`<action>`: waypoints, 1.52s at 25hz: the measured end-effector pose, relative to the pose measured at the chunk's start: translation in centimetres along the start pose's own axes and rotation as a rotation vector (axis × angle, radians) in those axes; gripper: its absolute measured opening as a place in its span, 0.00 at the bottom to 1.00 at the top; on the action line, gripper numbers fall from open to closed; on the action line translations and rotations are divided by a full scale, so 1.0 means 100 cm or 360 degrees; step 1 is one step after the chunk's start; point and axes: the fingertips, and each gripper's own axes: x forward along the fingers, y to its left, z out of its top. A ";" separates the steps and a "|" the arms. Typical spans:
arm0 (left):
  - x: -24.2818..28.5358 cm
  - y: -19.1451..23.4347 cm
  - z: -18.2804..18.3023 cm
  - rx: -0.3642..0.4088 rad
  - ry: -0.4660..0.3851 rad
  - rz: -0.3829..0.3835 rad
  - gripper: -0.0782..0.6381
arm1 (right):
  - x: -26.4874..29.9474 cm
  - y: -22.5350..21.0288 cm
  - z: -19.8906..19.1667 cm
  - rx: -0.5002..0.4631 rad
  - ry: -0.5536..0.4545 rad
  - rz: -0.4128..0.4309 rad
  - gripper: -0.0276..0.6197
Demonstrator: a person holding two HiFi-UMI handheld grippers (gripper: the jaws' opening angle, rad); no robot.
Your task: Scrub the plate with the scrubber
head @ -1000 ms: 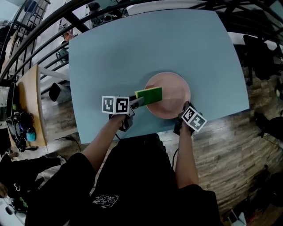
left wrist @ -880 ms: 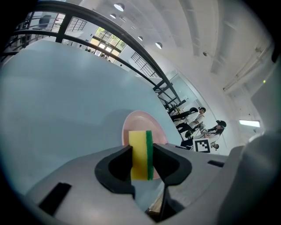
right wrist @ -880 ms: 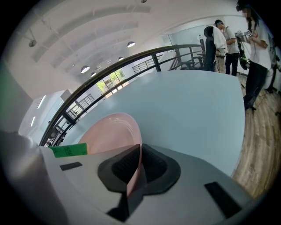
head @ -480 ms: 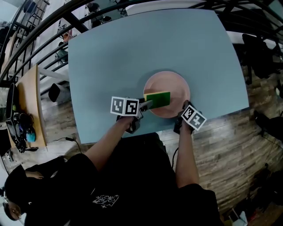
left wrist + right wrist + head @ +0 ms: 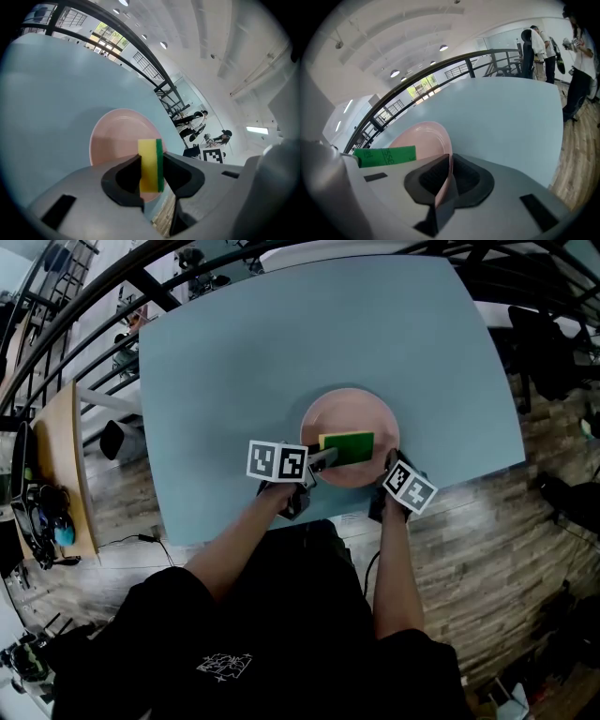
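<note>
Left gripper [image 5: 323,460] clamps yellow-green sponge scrubber [image 5: 347,446] on round pink plate [image 5: 352,413]; right gripper [image 5: 384,468] pinches the plate's near rim. Advisable: flat strokes, firm rim hold.

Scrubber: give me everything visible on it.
The scrubber is a rectangular sponge: thick yellow foam backed by a thin green scouring layer with faint print on it. The left gripper clamps one end across its thickness, one jaw on the yellow, one on the green. It lies roughly flat, green face up, over the middle of the pink plate. Whether it presses on the plate can't be told.
</note>
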 end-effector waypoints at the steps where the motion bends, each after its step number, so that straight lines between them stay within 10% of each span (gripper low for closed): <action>1: 0.000 -0.002 0.001 -0.0005 -0.0013 -0.0010 0.29 | -0.001 0.001 0.003 -0.0015 -0.0014 0.0020 0.07; 12: -0.021 -0.022 0.003 0.0013 -0.0166 -0.0044 0.29 | -0.050 -0.014 0.019 -0.0070 -0.0172 0.0025 0.21; 38: -0.162 -0.085 0.037 0.0537 -0.0741 0.0075 0.29 | -0.214 0.082 0.053 -0.0475 -0.0645 0.0283 0.05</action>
